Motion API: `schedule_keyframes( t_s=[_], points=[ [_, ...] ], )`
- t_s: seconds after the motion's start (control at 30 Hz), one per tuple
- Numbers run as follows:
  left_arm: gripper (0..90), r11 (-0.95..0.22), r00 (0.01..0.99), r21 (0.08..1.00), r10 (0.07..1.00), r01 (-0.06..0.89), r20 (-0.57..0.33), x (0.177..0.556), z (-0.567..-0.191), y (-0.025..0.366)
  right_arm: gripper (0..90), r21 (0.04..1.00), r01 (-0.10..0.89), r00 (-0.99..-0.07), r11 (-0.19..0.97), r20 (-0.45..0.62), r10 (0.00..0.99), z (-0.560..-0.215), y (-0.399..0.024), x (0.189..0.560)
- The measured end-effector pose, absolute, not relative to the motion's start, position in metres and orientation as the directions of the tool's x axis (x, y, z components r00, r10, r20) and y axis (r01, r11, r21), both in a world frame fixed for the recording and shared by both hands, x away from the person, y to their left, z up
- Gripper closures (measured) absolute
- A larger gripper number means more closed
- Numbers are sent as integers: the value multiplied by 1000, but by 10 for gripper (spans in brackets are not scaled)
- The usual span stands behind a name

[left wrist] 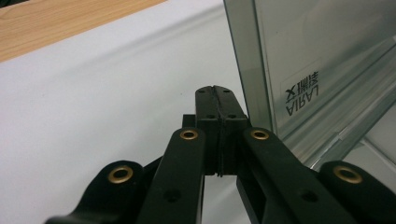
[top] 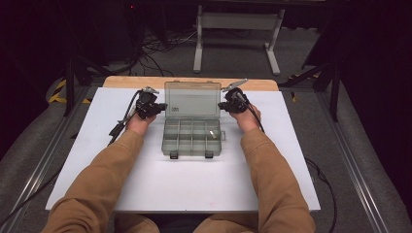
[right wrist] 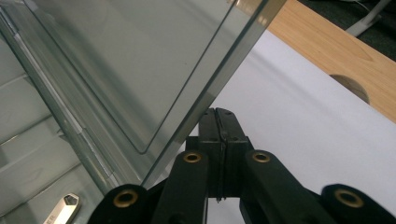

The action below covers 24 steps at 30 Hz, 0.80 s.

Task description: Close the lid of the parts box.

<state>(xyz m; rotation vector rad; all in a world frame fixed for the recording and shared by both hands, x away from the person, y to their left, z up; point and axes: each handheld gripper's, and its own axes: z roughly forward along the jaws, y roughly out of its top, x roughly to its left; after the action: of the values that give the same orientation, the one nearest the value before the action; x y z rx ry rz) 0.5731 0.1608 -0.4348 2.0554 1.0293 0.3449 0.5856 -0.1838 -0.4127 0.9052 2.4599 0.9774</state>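
The box (top: pixel 192 137) sits mid-table, its lid (top: pixel 192 98) standing open. The left gripper (top: pixel 145 108) and right gripper (top: pixel 232 103) flank the lid's side edges, jaws together and empty. Likely they are about to swing the lid; next, each needs contact with an edge.

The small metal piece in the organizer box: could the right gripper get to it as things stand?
Probably yes. The metal piece lies in an open compartment on the right gripper's side, and the lid stands raised behind it, leaving the tray uncovered. The jaws are shut and would need opening.
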Motion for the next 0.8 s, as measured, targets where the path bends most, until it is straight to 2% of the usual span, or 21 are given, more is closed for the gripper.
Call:
schedule_keyframes(
  t_s=[0.8],
  points=[
    [900,-416,699,750,710,514,-85,567,-423,169,900,734,386,-781,558,-62,622,-396,-192,572]
  ],
)
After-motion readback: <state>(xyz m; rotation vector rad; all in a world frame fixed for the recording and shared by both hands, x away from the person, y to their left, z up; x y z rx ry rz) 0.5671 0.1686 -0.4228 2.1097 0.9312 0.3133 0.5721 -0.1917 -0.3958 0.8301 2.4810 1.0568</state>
